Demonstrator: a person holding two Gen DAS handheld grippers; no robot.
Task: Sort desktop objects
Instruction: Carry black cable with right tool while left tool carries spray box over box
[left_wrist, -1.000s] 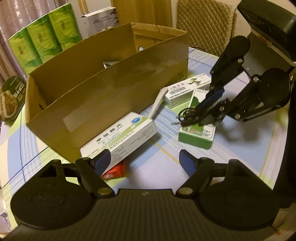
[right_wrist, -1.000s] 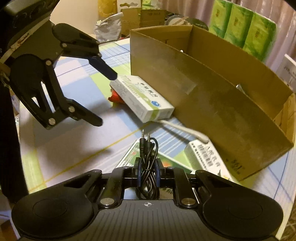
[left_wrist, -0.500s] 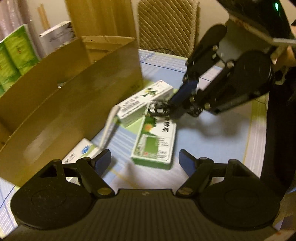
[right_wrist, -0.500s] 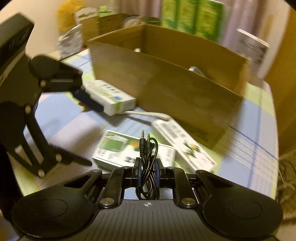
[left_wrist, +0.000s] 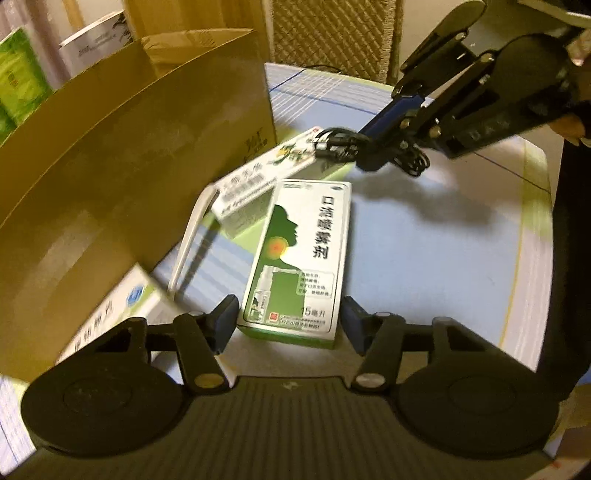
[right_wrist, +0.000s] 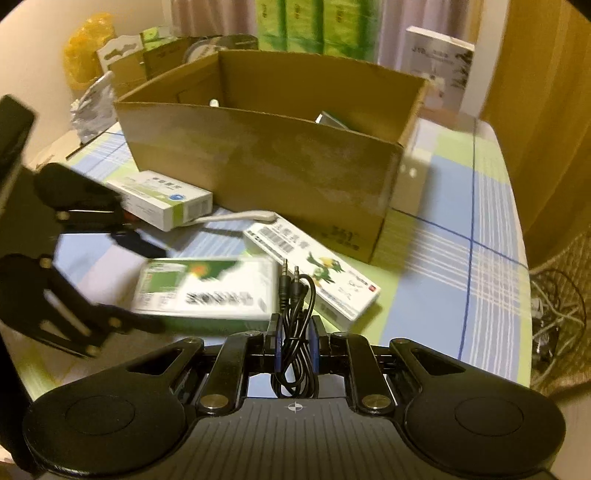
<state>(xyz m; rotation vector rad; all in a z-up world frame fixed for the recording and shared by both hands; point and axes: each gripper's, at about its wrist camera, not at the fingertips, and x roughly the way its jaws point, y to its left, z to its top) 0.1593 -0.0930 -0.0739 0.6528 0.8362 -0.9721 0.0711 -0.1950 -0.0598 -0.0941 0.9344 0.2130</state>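
Black audio cable (right_wrist: 295, 317) is being pinched in the right gripper (right_wrist: 295, 341), its two plugs pointing forward. Three medicine cartons are lying beside one cardboard box (right_wrist: 266, 155); the green spray carton (left_wrist: 299, 258) is lying lengthwise between the spread left gripper (left_wrist: 288, 321).

My blue-padded fingers (right_wrist: 279, 345) are showing against a black cable (right_wrist: 295, 321). The spray box (left_wrist: 299, 258) is showing green and white with a green head silhouette. The cardboard box (right_wrist: 266, 162) beside it is looking plain brown, and the surface (left_wrist: 424, 236) is wearing blue, green and white checks.
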